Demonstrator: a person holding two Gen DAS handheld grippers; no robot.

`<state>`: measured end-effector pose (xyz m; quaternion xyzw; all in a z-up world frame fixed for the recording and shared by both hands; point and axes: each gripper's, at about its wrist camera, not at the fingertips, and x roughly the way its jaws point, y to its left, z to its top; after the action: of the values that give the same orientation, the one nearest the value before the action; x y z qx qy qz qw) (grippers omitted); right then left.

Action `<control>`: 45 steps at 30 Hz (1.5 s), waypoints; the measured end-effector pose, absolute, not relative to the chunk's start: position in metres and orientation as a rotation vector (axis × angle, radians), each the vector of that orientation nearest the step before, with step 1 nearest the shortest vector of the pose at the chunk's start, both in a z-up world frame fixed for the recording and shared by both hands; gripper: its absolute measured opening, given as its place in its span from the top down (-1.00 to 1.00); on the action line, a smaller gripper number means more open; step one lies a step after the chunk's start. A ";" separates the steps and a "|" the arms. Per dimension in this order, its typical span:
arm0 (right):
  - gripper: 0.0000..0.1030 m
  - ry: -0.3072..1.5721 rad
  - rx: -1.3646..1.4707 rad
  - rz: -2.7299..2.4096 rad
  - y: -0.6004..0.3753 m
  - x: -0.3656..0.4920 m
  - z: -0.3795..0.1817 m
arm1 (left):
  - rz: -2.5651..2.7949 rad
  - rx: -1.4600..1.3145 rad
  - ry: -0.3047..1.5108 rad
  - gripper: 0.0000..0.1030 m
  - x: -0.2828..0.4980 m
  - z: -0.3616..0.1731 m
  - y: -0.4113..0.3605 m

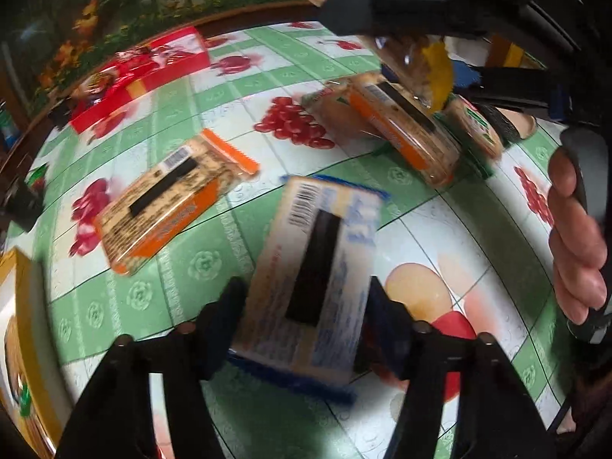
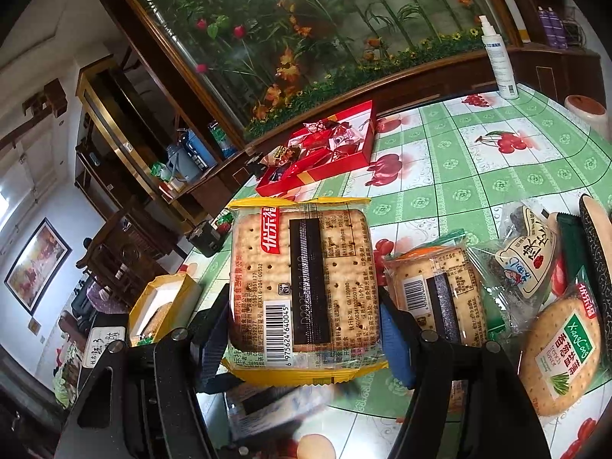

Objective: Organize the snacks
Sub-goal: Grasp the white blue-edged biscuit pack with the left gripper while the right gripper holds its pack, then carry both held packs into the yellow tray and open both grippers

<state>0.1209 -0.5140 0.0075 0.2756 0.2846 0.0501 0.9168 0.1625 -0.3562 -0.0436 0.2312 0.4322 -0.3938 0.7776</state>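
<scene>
My left gripper (image 1: pixel 306 306) is shut on a blue-edged cracker pack (image 1: pixel 313 267), held just above the fruit-print tablecloth (image 1: pixel 214 252). My right gripper (image 2: pixel 304 306) is shut on a yellow-edged cracker pack (image 2: pixel 302 283), held above the table; it also shows at the top of the left wrist view (image 1: pixel 424 65). An orange-edged cracker pack (image 1: pixel 168 199) lies flat to the left. Another orange-edged pack (image 1: pixel 405 130) leans in a pile at the right, also seen in the right wrist view (image 2: pixel 436 298).
An open red box of candies (image 2: pixel 325 153) sits at the far table edge. A yellow box (image 2: pixel 160 306) stands at the left edge. A green-label round cracker pack (image 2: pixel 562 355), a seed bag (image 2: pixel 524 252), a spray bottle (image 2: pixel 497 61) and a jar (image 2: pixel 585 111) are on the right.
</scene>
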 end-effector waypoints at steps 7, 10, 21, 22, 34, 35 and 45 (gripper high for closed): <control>-0.43 0.585 0.559 0.103 -0.513 0.122 0.007 | -0.791 0.343 0.950 -0.07 0.164 -0.040 -0.331; -0.43 0.592 0.552 0.103 -0.509 0.123 0.005 | -0.781 0.281 0.944 -0.05 0.167 -0.033 -0.316; -0.43 0.620 0.480 0.135 -0.480 0.130 0.004 | -0.714 0.144 0.871 -0.05 0.174 0.008 -0.256; -0.43 0.625 0.481 0.146 -0.476 0.131 0.003 | -0.712 0.135 0.865 -0.05 0.175 0.011 -0.252; -0.43 0.693 0.475 0.268 -0.400 0.164 0.019 | -0.549 0.028 0.790 -0.05 0.194 0.047 -0.152; -0.44 0.701 0.472 0.283 -0.392 0.169 0.021 | -0.525 0.016 0.792 -0.05 0.198 0.047 -0.141; -0.44 0.812 0.423 0.471 -0.264 0.252 0.031 | -0.313 -0.048 0.850 -0.05 0.252 0.030 -0.052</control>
<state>0.2520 -0.2636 0.0314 0.2025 0.3882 0.2253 0.8703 0.2521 -0.0522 0.0305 -0.0234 0.4104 -0.1511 0.8990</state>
